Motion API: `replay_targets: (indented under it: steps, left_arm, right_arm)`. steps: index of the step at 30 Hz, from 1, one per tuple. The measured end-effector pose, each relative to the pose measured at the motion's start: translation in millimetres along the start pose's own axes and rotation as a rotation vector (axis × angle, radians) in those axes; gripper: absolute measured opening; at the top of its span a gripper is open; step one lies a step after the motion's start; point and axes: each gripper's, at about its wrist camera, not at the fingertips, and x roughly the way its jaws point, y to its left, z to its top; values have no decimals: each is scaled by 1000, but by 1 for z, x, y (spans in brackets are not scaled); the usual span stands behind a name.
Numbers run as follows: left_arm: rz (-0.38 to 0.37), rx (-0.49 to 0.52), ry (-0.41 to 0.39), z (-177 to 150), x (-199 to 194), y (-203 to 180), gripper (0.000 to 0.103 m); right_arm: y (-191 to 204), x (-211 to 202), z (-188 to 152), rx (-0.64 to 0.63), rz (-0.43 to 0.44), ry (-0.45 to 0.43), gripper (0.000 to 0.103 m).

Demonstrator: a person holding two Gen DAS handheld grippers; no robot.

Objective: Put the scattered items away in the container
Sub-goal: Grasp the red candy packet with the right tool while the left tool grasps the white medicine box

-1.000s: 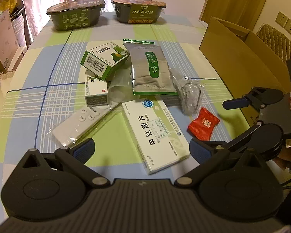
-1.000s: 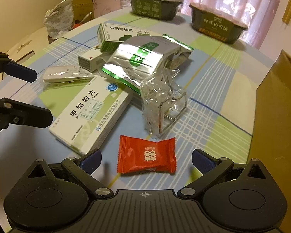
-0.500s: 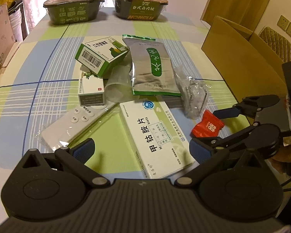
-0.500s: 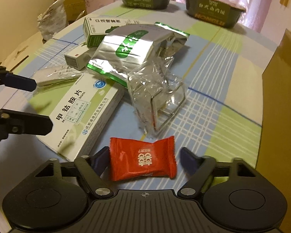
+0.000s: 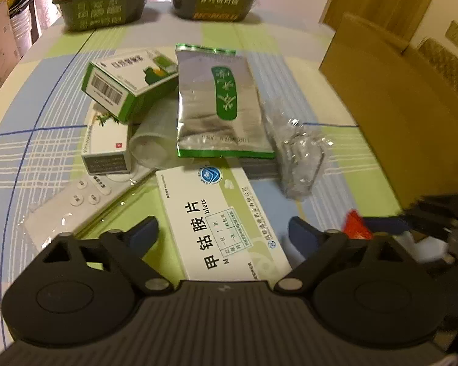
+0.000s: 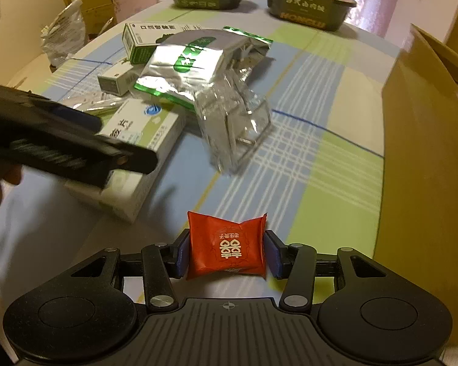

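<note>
The right gripper (image 6: pixel 226 254) has its two blue-padded fingers pressed against either side of a red candy packet (image 6: pixel 226 251), which sits pinched between them at about 6 o'clock in the right wrist view. Whether the packet is clear of the tablecloth I cannot tell. The left gripper (image 5: pixel 223 233) has its fingers spread wide, with nothing between them but the near end of a white tablet box (image 5: pixel 219 222) lying flat on the checked tablecloth (image 5: pixel 45 140).

From the left wrist view, the rest of the clutter is grouped around the middle of the table. A silver and green foil pouch (image 5: pixel 219 103) lies at 12 o'clock from the tablet box, a green and white carton (image 5: pixel 128 82) sits tilted at about 11 o'clock, and a smaller white box (image 5: pixel 107 143) lies just below it. A white remote in a clear sleeve (image 5: pixel 79 201) rests at 9 o'clock, touching the tablet box's left side. A crumpled clear plastic bag (image 5: pixel 299 152) with something metal inside is at 2 o'clock.

The brown cardboard box (image 6: pixel 427 128) stands at the table's right side, at 3 o'clock. Two dark green instant-meal tubs (image 5: pixel 103 6) sit at the far edge.
</note>
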Motion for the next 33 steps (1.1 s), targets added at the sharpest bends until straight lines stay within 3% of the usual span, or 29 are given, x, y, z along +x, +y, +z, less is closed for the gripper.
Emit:
replay_targets:
  steps: [9,16,24,27,33]
  left_arm:
    - [34,30,57,-6,3,-4,69]
    - [18,92,112,-37,-22,-4,69]
    - [33,94,117,-19,-11,-2,75]
    - [40,118,148,-16,-5,-4,68]
    - [44,111,148,-26,-20,-4,67]
  right_arm:
    - [3,-10,-16,37,4,0,52]
    - [12,-19,-25,68,21,-1,52]
    - [14,-19,-32,100,14,0,52]
    - [13,-19,-32,107,15,-2,52]
    - [11,-28,-32,122,8,-19,52]
